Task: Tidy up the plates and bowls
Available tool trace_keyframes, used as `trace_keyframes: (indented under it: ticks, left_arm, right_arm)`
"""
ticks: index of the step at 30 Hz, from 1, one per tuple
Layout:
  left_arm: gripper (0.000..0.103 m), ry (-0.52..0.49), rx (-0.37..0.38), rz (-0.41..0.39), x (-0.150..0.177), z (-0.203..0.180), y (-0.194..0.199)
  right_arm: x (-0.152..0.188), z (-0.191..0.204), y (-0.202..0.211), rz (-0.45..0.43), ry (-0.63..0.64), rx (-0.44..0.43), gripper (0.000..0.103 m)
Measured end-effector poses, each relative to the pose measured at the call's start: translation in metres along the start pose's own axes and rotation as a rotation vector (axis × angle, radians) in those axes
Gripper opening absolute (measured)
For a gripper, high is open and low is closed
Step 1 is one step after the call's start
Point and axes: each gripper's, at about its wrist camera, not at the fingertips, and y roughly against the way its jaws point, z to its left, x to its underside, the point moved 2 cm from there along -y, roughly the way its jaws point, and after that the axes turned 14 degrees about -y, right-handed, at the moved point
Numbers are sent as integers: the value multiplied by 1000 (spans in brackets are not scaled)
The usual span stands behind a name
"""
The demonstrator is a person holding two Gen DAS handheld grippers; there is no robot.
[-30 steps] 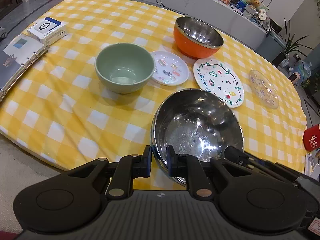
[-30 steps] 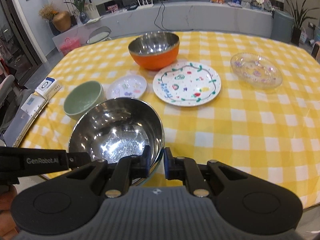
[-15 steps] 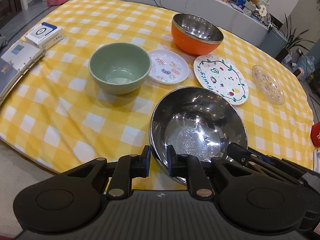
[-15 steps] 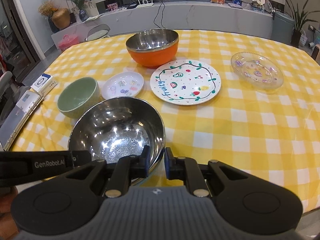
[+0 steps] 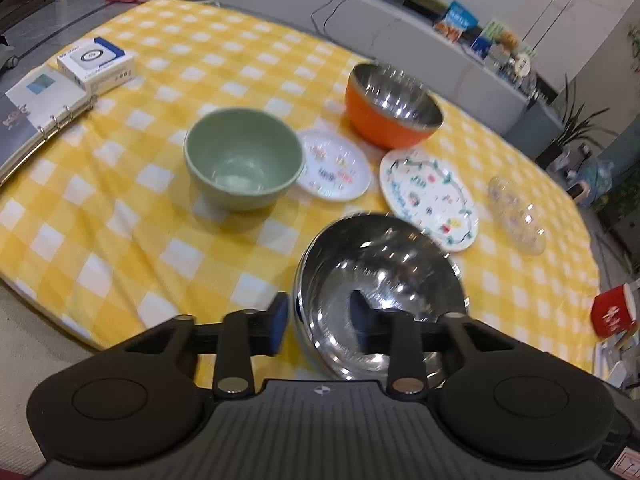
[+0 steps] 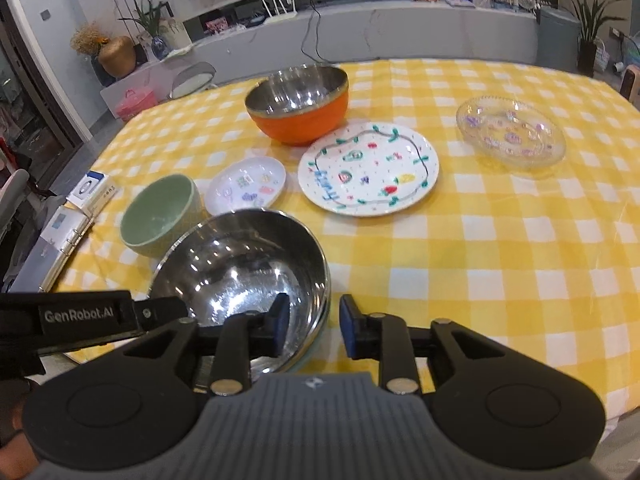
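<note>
That big steel bowl (image 5: 380, 296) sat on the checked tablecloth (image 5: 120, 216) right under both your grippers, its near rim between each pair of jaws. It looked light, stiff and slick, so the thin rim was your only real handhold. Your left gripper (image 5: 320, 326) and right gripper (image 6: 314, 326) had just been opening; a second earlier both pinched that rim, now the pads stood clear of it.
</note>
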Motion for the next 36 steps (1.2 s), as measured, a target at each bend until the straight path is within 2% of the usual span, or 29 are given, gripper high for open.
trace_keyframes:
  ticks: [4, 6, 9, 13, 15, 19, 26, 31, 34, 36]
  left_arm:
    - [64, -1, -21, -58, -5, -3, 12]
    - [74, -7, -69, -102, -7, -6, 20]
    - [82, -12, -133, -171, -11, -10, 32]
    - [85, -34, -151, -205, -16, -13, 44]
    - [86, -33, -153, -221, -18, -14, 48]
    - [87, -68, -176, -213, -21, -21, 57]
    - [87, -64, -164, -220, -41, -31, 67]
    - [87, -72, -154, -215, -65, -37, 67]
    - [87, -155, -160, -222, -86, -44, 63]
    - [87, -221, -185, -211, -100, -49, 59]
  right_arm:
    - [-6, -1, 12, -44, 5, 8, 43]
    - [-10, -3, 17, -60, -5, 5, 58]
    - [-15, -4, 27, -83, -13, 4, 76]
    - [-22, -3, 40, -114, -13, -7, 88]
    - [-23, 0, 44, -113, 8, -12, 97]
    - [-29, 5, 51, -97, 46, -29, 99]
    - [-55, -9, 59, -99, -38, -56, 99]
    - [-91, -10, 63, -130, 36, -39, 99]
    - [-120, -14, 59, -112, 17, -77, 99]
    - [-139, -14, 50, -85, 8, -62, 99]
